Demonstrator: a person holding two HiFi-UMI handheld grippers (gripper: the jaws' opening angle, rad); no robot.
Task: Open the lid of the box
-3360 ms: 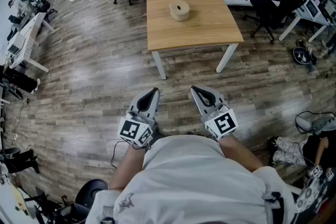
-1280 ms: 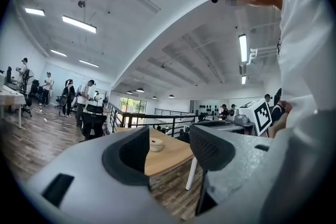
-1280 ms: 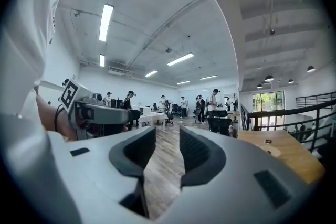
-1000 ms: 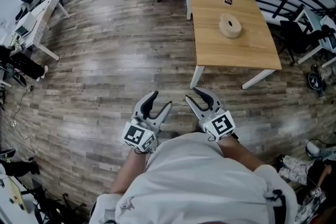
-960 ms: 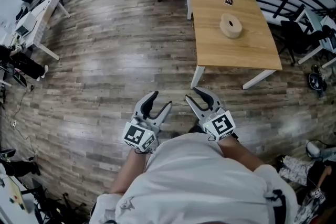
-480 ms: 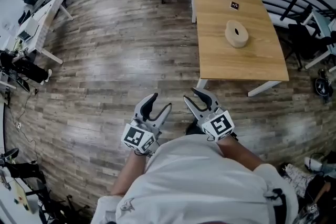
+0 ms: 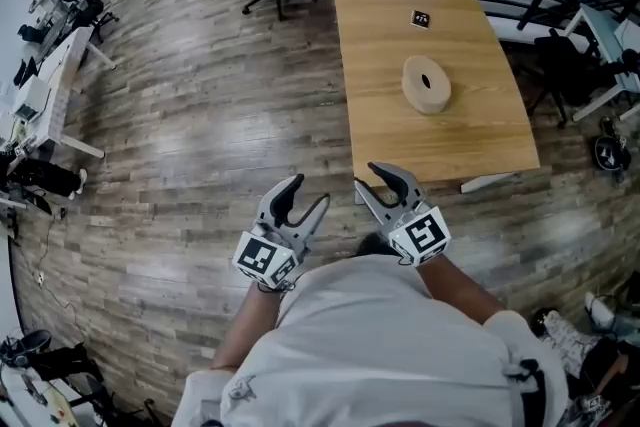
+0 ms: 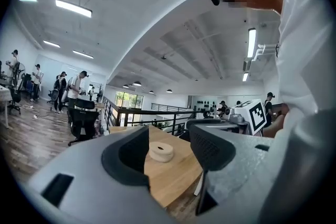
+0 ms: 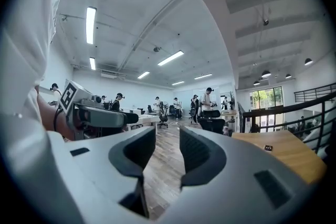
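Bright, even indoor light from ceiling strip lamps [image 8: 73, 8], white at ten o'clock in the left gripper view; pale sheen on the plank floor [image 7: 200, 115] at nine o'clock in the head view; shadows faint; heavy fisheye bending at every edge; black corners round both gripper views; left gripper [image 8: 169, 136] and right gripper [image 9: 167, 136] slightly soft up close.

box [image 7: 426, 85] lid seam indistinct, marker card [image 7: 421, 18] unreadable

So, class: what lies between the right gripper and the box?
Only bare tabletop: the head view shows nothing else between the right gripper and the box.
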